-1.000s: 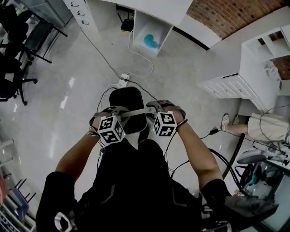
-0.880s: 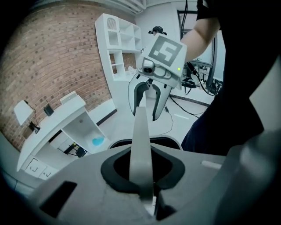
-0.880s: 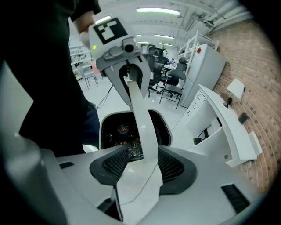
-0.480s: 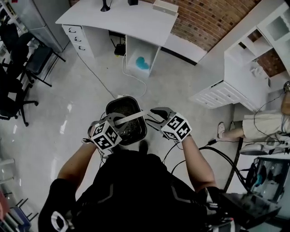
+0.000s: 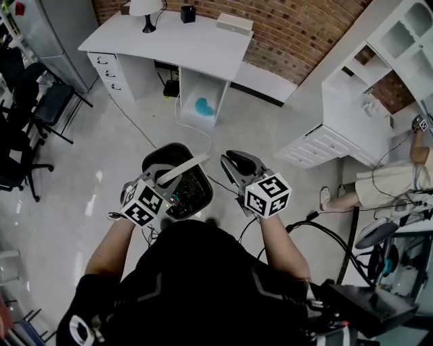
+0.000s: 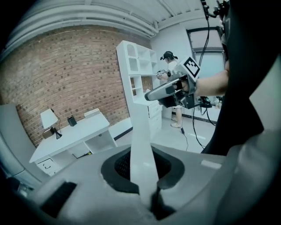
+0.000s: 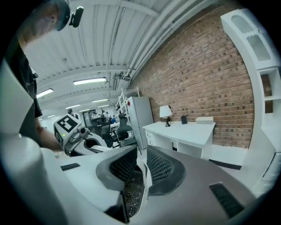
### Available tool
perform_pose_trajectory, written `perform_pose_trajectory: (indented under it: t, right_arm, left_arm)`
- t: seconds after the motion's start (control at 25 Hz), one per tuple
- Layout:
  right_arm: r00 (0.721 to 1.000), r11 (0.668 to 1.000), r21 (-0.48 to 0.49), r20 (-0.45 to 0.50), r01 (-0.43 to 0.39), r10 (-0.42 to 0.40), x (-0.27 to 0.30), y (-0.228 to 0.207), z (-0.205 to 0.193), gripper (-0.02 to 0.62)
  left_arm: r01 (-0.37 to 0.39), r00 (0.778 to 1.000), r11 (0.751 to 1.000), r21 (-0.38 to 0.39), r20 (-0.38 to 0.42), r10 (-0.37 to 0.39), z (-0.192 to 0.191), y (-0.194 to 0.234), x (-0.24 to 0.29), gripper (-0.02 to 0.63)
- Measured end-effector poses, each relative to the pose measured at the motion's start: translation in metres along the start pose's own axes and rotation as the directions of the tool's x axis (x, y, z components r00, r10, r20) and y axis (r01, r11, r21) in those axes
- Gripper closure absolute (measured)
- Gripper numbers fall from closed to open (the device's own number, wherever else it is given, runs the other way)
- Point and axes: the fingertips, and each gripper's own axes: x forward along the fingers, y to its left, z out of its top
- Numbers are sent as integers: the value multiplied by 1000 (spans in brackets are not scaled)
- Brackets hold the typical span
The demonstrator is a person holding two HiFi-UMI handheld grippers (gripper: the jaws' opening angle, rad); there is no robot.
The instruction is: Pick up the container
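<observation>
The black container [image 5: 157, 154] is held above the pale floor [image 5: 95, 149], at 12 o'clock of the person's body, and is carried by its white handle [image 5: 186, 167]. The left tongs [image 5: 164, 179] are clamped almost fully together on that handle. In the left gripper view it is seen rising as a flat white strip from between the pads. Small mixed bits are seen inside the container; what they are cannot be told.

The right tongs [image 5: 233, 164] are found at 3 o'clock of the container, just beside it and not touching it. Its jaws are closing, only a narrow gap is left, and nothing is seen between them.

Black-and-white square marker patterns are printed on the cube of each gripper.

At 12 o'clock of the container, well apart, a white desk [image 5: 203, 47] is set against a brick wall, and a lamp [image 5: 143, 8] is carried on it.
</observation>
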Motion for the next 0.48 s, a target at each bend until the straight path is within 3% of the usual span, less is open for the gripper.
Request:
perform_pose_trajectory:
  t: [0.24,0.48]
  right_arm:
    - [986,992,-14,111,128,-126,-8,7,25,570]
    - [962,969,-45,139,242,-234,-12,7,35,580]
  left_arm:
    - [-44,999,999,-3,31,45,13,14,-14,571]
    - [-118,991,993,-24,56,119,20,21,-30,572]
